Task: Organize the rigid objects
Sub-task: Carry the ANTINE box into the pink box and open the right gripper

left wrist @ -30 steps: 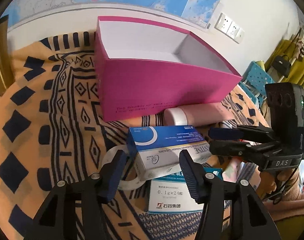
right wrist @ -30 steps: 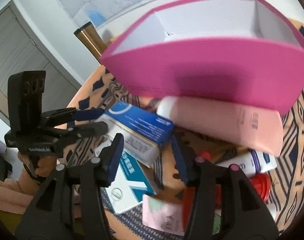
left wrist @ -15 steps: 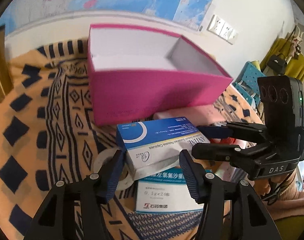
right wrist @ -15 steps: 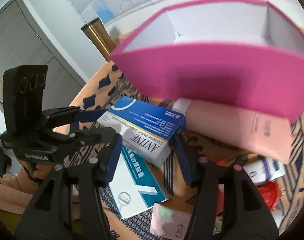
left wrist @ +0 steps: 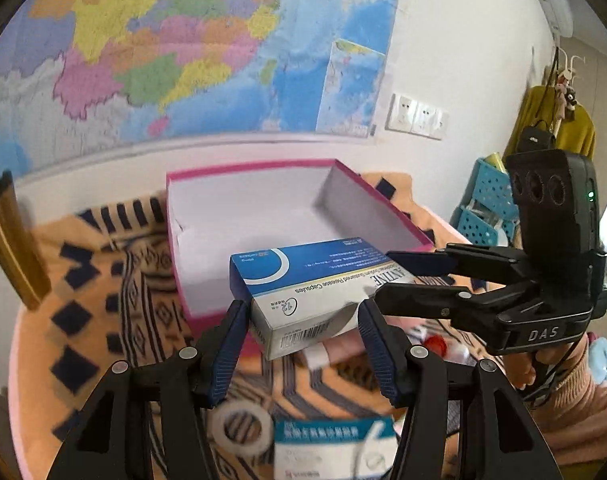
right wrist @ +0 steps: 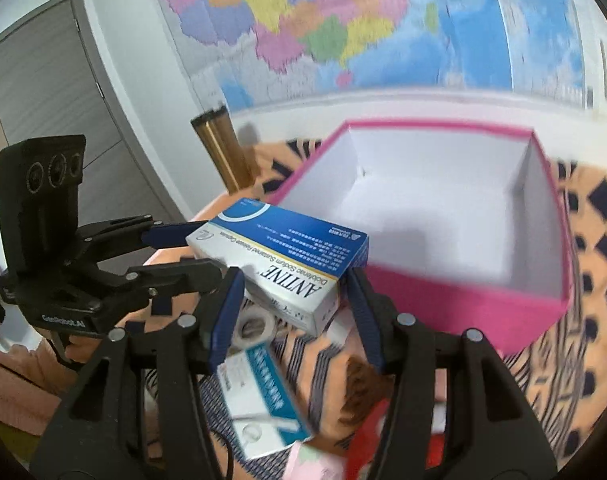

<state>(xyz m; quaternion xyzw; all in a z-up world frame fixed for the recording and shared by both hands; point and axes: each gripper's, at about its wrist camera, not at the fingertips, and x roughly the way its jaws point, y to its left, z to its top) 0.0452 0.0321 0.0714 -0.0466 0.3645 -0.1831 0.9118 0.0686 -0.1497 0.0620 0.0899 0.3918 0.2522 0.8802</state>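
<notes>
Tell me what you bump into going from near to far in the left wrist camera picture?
White tape roll → blue and white medicine box, held up in the left gripper → pink box → wall map.

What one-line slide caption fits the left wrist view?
Two handheld grippers, left gripper and right gripper, hold a blue-and-white medicine box above the patterned cloth, before an open pink box.
</notes>
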